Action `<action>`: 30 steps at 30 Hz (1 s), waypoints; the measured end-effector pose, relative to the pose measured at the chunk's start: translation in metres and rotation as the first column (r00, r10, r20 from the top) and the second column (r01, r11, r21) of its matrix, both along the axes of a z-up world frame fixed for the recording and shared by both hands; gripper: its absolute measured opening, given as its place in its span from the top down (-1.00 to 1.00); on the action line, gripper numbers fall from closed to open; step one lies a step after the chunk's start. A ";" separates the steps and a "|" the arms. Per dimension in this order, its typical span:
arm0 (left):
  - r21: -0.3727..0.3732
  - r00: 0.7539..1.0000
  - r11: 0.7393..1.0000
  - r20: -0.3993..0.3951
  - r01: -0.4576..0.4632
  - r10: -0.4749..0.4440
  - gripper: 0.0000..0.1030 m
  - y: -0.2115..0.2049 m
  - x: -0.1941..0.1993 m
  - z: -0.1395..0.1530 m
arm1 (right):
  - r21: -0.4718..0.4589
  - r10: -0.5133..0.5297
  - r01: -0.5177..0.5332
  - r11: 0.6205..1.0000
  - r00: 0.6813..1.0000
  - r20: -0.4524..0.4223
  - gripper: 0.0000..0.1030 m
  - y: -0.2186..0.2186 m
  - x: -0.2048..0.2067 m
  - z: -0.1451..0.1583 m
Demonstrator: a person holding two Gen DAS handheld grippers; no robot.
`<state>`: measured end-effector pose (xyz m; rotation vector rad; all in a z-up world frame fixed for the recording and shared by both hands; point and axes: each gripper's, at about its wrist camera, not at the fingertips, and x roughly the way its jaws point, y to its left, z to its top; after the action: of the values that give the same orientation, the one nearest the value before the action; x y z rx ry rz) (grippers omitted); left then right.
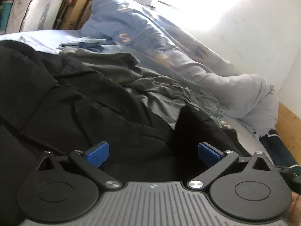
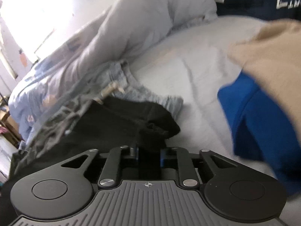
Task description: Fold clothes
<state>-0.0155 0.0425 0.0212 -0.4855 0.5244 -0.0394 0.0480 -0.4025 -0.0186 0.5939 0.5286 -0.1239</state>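
Observation:
A black garment [image 1: 79, 109] lies spread and creased on the bed. My left gripper [image 1: 153, 153] is open, its blue pads [image 1: 98, 153] wide apart just above the black cloth, holding nothing. In the right wrist view my right gripper [image 2: 148, 153] is shut on a bunched edge of the same black garment [image 2: 120, 120]. A grey-green garment [image 1: 143, 86] lies crumpled behind the black one. A light blue denim piece [image 2: 124, 82] sits beside it.
A pale blue duvet [image 1: 188, 56] is heaped along the white wall. The white sheet [image 2: 188, 71] lies to the right. Folded blue [image 2: 259, 124] and beige clothes [image 2: 272, 60] sit at the right. Boxes and bagged bedding [image 1: 35, 9] stand at the far left.

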 end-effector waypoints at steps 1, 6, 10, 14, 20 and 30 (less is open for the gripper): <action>-0.010 1.000 1.000 -0.003 -0.004 0.004 -1.00 0.001 0.000 0.000 | 0.001 -0.003 0.002 1.000 1.000 0.028 0.68 0.001 -0.007 0.010; -0.049 1.000 0.999 -0.004 0.010 -0.011 -1.00 0.003 -0.001 0.002 | -0.032 -0.066 0.070 0.997 0.991 0.114 0.71 -0.001 -0.053 0.057; -0.092 0.999 0.995 -0.004 0.036 -0.037 -1.00 0.002 -0.002 0.003 | -0.051 -0.180 0.189 0.981 0.973 0.146 0.71 -0.013 -0.104 0.084; -0.125 0.998 0.990 -0.003 0.068 -0.069 -1.00 -0.003 -0.001 0.003 | -0.050 -0.314 0.322 0.946 0.941 0.123 0.71 -0.031 -0.154 0.093; -0.129 0.995 0.987 0.002 0.095 -0.096 -1.00 -0.013 -0.001 0.003 | -0.068 -0.372 0.379 0.923 0.923 0.104 0.71 -0.034 -0.192 0.094; -0.113 0.994 0.988 -0.007 0.106 -0.108 -1.00 -0.015 0.001 -0.002 | -0.127 -0.482 0.476 0.870 0.876 -0.020 0.19 -0.032 -0.201 0.090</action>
<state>-0.0144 0.0277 0.0194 -0.5678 0.5632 -0.1696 -0.1532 -0.4343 0.0714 0.5970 0.4102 -0.6421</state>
